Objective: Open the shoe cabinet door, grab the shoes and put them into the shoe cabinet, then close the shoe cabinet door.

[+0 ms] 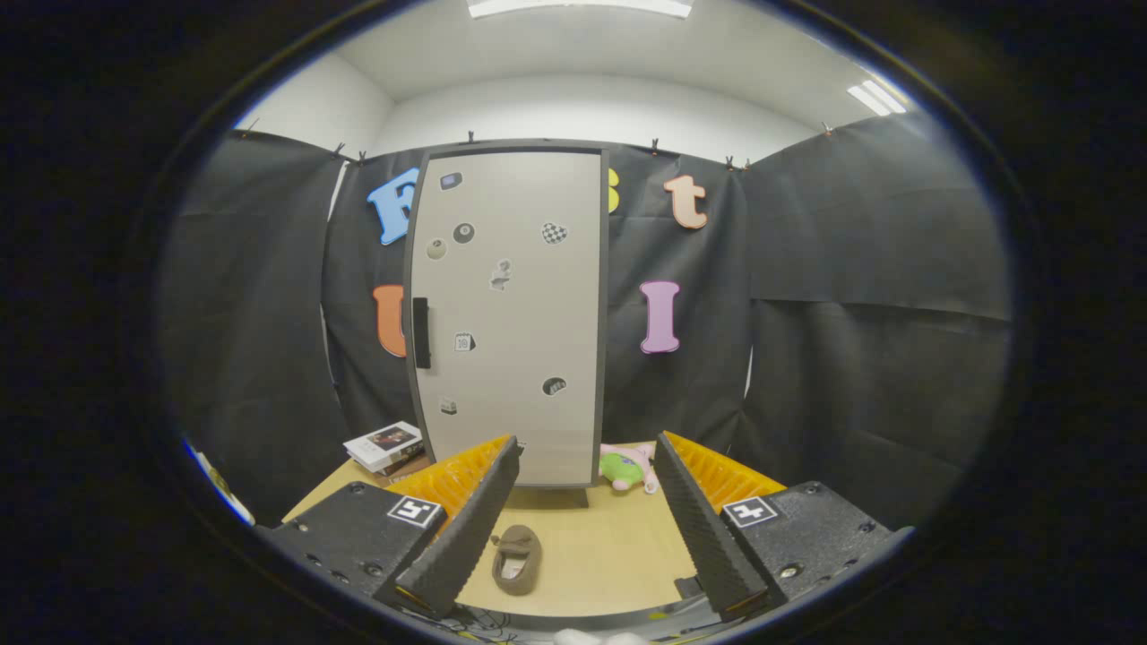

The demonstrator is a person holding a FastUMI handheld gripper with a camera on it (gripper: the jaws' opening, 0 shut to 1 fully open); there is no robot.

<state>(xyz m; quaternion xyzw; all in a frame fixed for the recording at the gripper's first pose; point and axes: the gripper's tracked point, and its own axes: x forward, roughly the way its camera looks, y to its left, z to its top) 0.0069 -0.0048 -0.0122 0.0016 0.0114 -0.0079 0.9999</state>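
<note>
A tall grey shoe cabinet stands at the back of the wooden table, its door shut and dotted with small stickers. A dark vertical handle sits on the door's left edge. A small brown shoe lies on the table between my fingers, close to the left one, toe pointing toward the cabinet. My gripper is open, held well back from the cabinet, with nothing between its fingers.
A stack of books lies left of the cabinet's foot. A pink and green plush toy rests to the cabinet's right, just beyond the right finger. The wooden table has bare surface around the shoe.
</note>
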